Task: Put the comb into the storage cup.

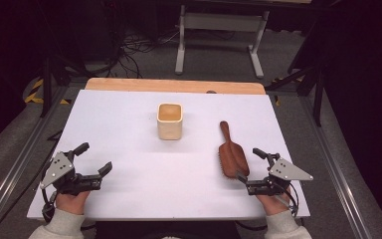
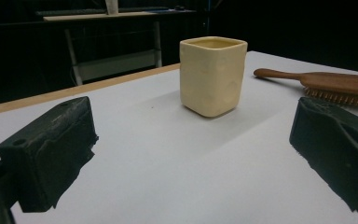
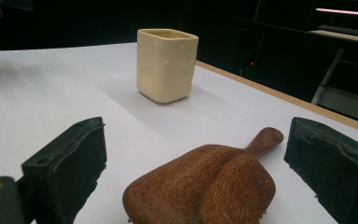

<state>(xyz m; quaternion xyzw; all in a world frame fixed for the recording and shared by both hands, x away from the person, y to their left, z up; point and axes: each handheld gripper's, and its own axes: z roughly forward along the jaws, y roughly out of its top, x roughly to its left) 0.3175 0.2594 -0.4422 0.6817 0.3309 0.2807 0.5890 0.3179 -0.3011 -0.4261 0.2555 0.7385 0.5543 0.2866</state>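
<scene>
A cream square cup (image 1: 169, 122) stands upright at the middle of the white table top (image 1: 129, 189). A brown wooden hairbrush (image 1: 231, 152) lies bristles down to its right, handle pointing away. My right gripper (image 1: 248, 164) is open at the brush's near end. In the right gripper view the brush head (image 3: 205, 186) lies between the two black pads (image 3: 70, 158) with a gap on each side, and the cup (image 3: 167, 65) stands beyond. My left gripper (image 1: 94, 158) rests open at the near left with nothing between its jaws, facing the cup (image 2: 213, 77) and the brush (image 2: 328, 84).
A wooden strip (image 1: 174, 85) borders the table's far edge. Behind it on the floor stand a white metal frame (image 1: 219, 25) and some cables. Metal rails run along both sides of the table. Bare white surface lies between the two grippers.
</scene>
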